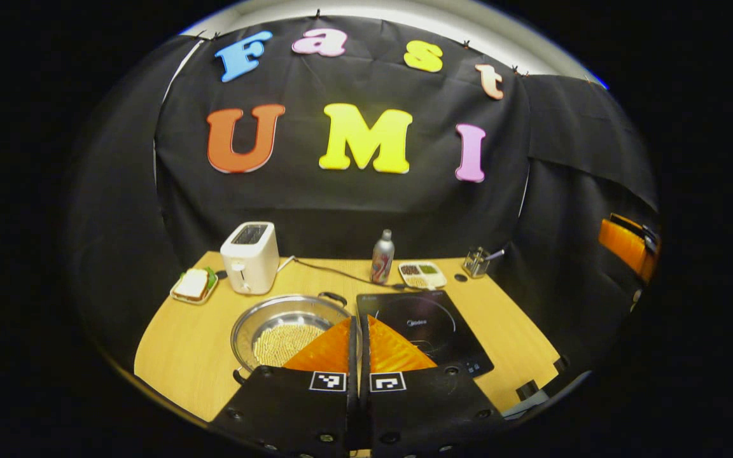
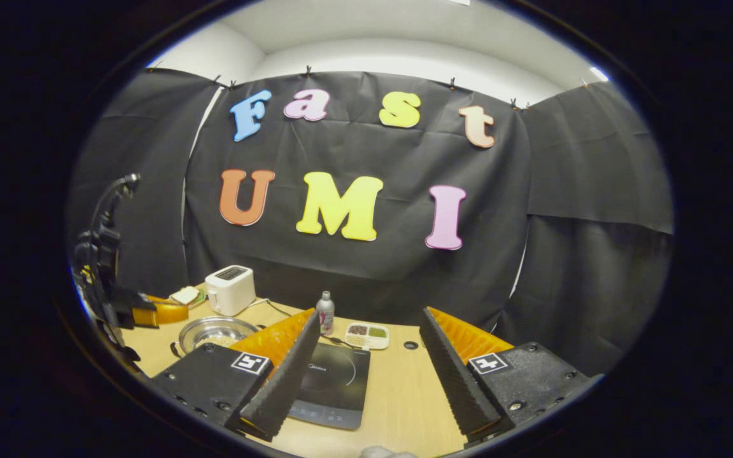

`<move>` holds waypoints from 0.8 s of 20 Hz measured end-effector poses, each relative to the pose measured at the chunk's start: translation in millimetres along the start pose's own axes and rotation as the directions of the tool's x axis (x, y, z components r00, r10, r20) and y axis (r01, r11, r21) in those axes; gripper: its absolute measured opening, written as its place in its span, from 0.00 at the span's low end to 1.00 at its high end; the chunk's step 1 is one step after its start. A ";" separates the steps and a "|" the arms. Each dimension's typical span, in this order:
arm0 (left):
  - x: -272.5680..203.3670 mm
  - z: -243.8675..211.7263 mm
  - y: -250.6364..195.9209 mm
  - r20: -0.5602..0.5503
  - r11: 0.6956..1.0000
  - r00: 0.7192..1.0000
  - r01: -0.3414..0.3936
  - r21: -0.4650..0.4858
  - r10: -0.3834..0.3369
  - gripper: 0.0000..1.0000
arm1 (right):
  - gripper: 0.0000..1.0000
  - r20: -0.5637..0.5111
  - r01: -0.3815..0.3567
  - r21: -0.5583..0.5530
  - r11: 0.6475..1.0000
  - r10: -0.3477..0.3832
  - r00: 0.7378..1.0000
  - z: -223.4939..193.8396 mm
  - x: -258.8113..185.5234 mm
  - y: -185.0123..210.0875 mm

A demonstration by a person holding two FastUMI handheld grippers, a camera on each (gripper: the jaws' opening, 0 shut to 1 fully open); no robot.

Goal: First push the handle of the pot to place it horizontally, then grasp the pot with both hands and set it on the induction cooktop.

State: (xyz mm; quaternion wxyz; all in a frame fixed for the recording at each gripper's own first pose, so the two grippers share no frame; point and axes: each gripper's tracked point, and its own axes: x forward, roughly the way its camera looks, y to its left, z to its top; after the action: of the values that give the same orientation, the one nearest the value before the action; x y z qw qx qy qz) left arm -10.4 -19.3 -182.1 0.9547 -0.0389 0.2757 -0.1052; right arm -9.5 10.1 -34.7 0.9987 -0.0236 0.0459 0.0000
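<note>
Seen from the left gripper view, the pot (image 1: 287, 331) sits on the worktop (image 1: 175, 356) just ahead of and slightly left of the left gripper (image 1: 359, 343), whose fingers are pressed together with nothing between them. The induction cooktop (image 1: 427, 327) lies ahead and a little to its right, just beside the pot. One loop handle (image 1: 333, 296) shows on the pot's far rim, toward the cooktop, and a second dark handle peeks out at the near rim on the left, so the pair runs on a diagonal rather than side to side.

The step in hand looks like the push on the handle. With its tips together the left gripper makes a firm poker: it should come down beside the near handle and nudge sideways, low and slowly, so the pot turns in place rather than sliding into the toaster (image 1: 251, 256) beyond it.

From the right gripper view, the right gripper (image 2: 366, 356) hovers with its jaws wide and empty, the cooktop directly ahead between its fingers and the pot well off to its left. It is already spread for a rim grasp.

The pot is shallow, wide, shiny metal, with a bed of pale grainy filling across its bottom, so it should be kept level when lifted.
</note>
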 end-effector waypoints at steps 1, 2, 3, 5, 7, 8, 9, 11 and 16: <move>6.2 -17.2 6.0 -0.059 1.000 0.998 -0.010 -0.005 0.009 0.00 | 0.99 -0.005 0.002 0.003 1.000 -0.002 1.000 -2.8 2.3 -0.3; 12.3 -36.1 12.6 -0.107 1.000 0.994 -0.018 -0.012 0.017 0.00 | 0.97 -0.011 0.004 0.009 1.000 -0.004 1.000 -4.8 4.1 -0.9; 18.3 -53.9 18.7 -0.157 1.000 0.987 -0.028 -0.012 0.026 0.00 | 0.97 -0.020 0.008 0.016 1.000 -0.007 1.000 -9.3 4.3 -1.5; 26.9 -85.5 30.5 -0.246 0.999 0.969 -0.037 -0.001 0.036 0.00 | 0.97 -0.040 0.014 0.034 0.999 -0.013 0.999 -17.3 6.5 -3.1; 32.3 -113.1 40.6 -0.328 0.999 0.944 -0.035 0.024 0.041 0.00 | 0.97 -0.058 0.026 0.042 0.999 -0.024 0.998 -24.3 8.0 -6.5; 33.7 -126.5 46.9 -0.362 0.998 0.931 -0.036 0.042 0.049 0.00 | 0.97 -0.069 0.032 0.040 0.999 -0.029 0.997 -27.7 8.3 -8.1; 36.8 -136.9 51.5 -0.392 0.998 0.918 -0.033 0.058 0.053 0.00 | 0.96 -0.078 0.035 0.037 0.999 -0.032 0.996 -30.9 8.7 -9.5; 42.3 -153.6 59.9 -0.446 0.997 0.893 -0.032 0.068 0.059 0.00 | 0.99 -0.082 0.038 0.039 0.999 -0.034 0.996 -32.1 9.3 -11.3; 54.3 -178.8 87.4 -0.532 0.996 0.843 -0.049 0.070 0.079 0.00 | 0.99 -0.095 0.038 0.047 0.998 -0.034 0.995 -39.5 11.5 -11.9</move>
State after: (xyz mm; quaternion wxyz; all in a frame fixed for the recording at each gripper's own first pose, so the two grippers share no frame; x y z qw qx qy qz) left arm -45.4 50.9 -372.8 0.8440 0.0267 0.5286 -0.0875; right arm -1.7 -3.7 -74.5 0.9955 0.0001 0.0927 -0.0203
